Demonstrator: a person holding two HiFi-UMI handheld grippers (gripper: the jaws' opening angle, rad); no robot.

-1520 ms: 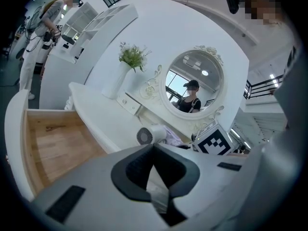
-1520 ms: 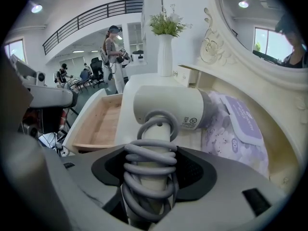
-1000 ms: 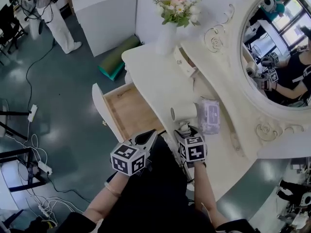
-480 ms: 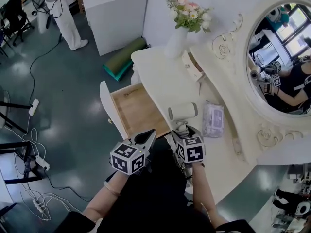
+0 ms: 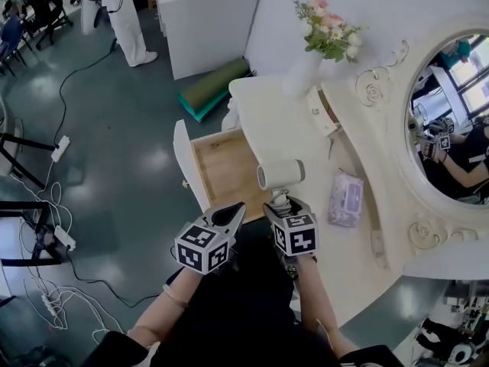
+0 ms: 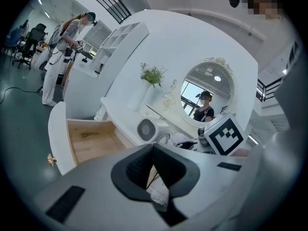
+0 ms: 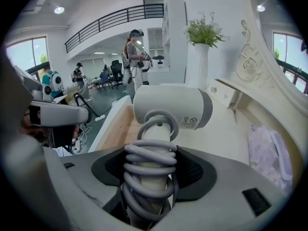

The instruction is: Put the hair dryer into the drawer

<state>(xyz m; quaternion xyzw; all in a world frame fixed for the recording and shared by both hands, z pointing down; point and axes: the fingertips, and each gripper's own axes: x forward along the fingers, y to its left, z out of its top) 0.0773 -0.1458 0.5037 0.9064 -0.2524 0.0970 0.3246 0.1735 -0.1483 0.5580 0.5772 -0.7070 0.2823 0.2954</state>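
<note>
Right gripper (image 7: 150, 177), angled steeply down, clamped on the smooth white handle of the hair dryer (image 7: 168, 107), grey cord coiled around it. Holds the cylindrical barrel at 12 o'clock, over the dresser (image 5: 275, 121) edge; open pale-wood drawer (image 5: 218, 167) at 10 o'clock. Left gripper (image 6: 154, 150), nearly level: ribbed black pads pressed together, empty. Round rear grille visible only in left gripper view.

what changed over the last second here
The right gripper carried the hair dryer leftward, away from the wipes pack and out to the dressing table edge by the open drawer. Its hold on the hair dryer is unchanged; the left gripper stayed shut and empty, the drawer open.
</note>
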